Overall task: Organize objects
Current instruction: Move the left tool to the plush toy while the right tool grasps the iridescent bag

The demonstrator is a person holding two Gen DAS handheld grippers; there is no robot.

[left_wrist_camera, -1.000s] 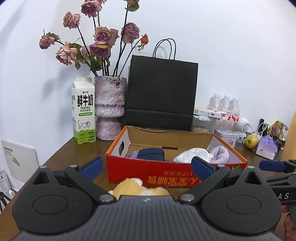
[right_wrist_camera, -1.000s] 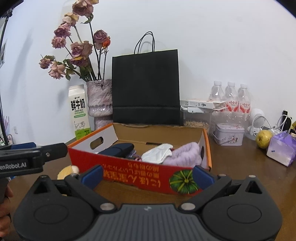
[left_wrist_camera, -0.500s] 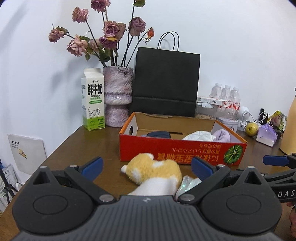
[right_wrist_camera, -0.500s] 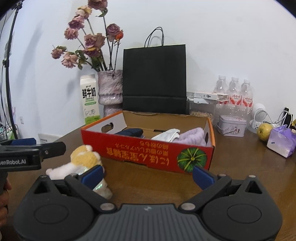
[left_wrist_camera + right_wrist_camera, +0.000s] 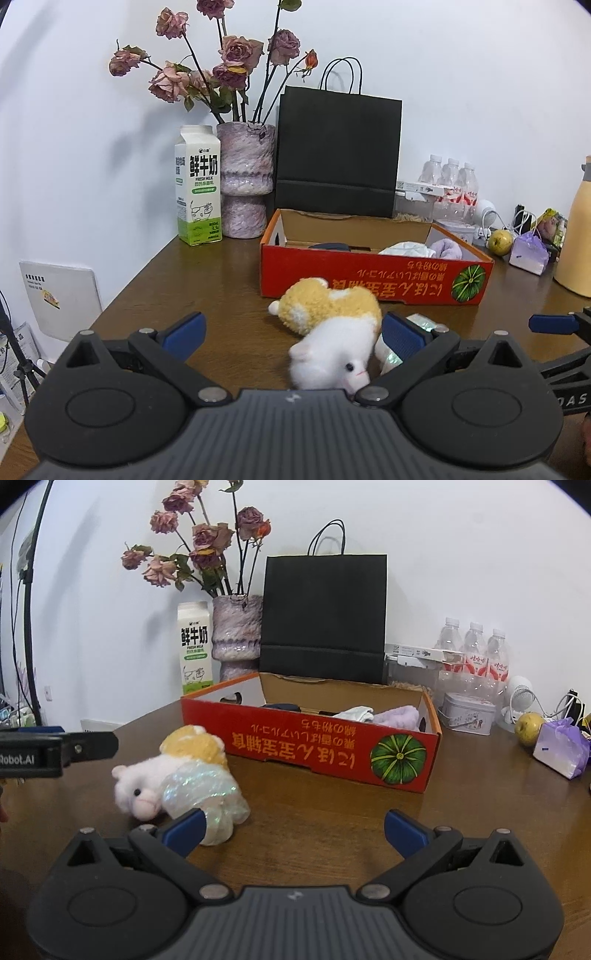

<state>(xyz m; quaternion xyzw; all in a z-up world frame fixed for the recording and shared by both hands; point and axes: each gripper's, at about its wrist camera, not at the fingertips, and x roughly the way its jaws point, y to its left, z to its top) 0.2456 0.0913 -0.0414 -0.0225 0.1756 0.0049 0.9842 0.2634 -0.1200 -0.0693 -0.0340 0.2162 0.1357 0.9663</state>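
Observation:
A white and yellow plush toy [image 5: 332, 328] [image 5: 173, 771] with shiny iridescent wings lies on its side on the brown table, in front of a red cardboard box [image 5: 373, 280] [image 5: 314, 742]. The box holds a dark item, a white cloth and a lilac cloth. My left gripper [image 5: 291, 334] stands open, its fingers either side of the toy's head, not touching it. My right gripper [image 5: 293, 830] is open over bare table, its left finger [image 5: 184, 830] just in front of the toy's wing.
Behind the box stand a milk carton [image 5: 197, 184], a vase of dried roses [image 5: 245, 177] and a black paper bag [image 5: 338, 151]. To the right are water bottles [image 5: 474, 653], a tin [image 5: 467, 712], a pear [image 5: 528, 728], a purple pouch [image 5: 563, 747] and a yellow jug [image 5: 576, 229].
Both grippers have pulled back from the box and risen, so more table shows. The plush toy, earlier mostly hidden under the left gripper, now lies in full view between its fingers.

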